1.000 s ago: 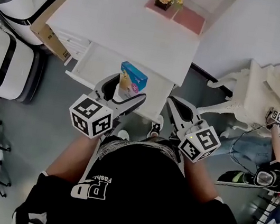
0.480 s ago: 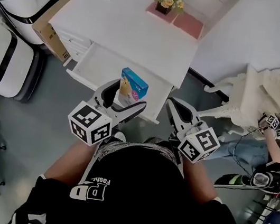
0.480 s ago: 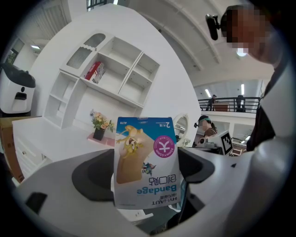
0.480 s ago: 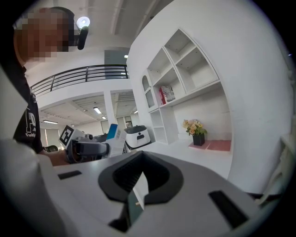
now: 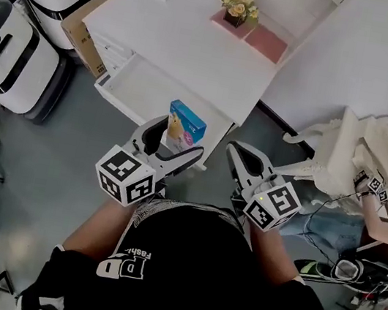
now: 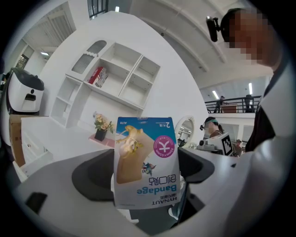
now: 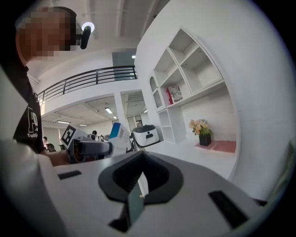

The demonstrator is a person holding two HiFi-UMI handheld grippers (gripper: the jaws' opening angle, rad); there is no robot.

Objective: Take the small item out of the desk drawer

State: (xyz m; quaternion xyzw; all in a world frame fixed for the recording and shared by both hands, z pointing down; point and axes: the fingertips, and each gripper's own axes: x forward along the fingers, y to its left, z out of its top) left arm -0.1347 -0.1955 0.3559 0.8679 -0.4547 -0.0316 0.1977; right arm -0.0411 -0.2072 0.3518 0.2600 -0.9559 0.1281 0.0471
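- Box's [image 5: 185, 122] lower end is hidden behind the left claw [image 5: 173, 139] (print reads upside down in the left gripper view).
- Left claw clamped on box, raised over the open drawer's [image 5: 135, 88] near corner.
- Right claw [image 5: 237, 162] pinched closed, empty, alongside.

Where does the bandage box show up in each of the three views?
Head view: centre, the bandage box sits in the left hand-held gripper, over the open drawer.
Left gripper view: centre, the box is clamped between the jaws, print upside down.
Right gripper view: small, left of centre, held by that same gripper.
Shared landmark: the flower pot on the desk.
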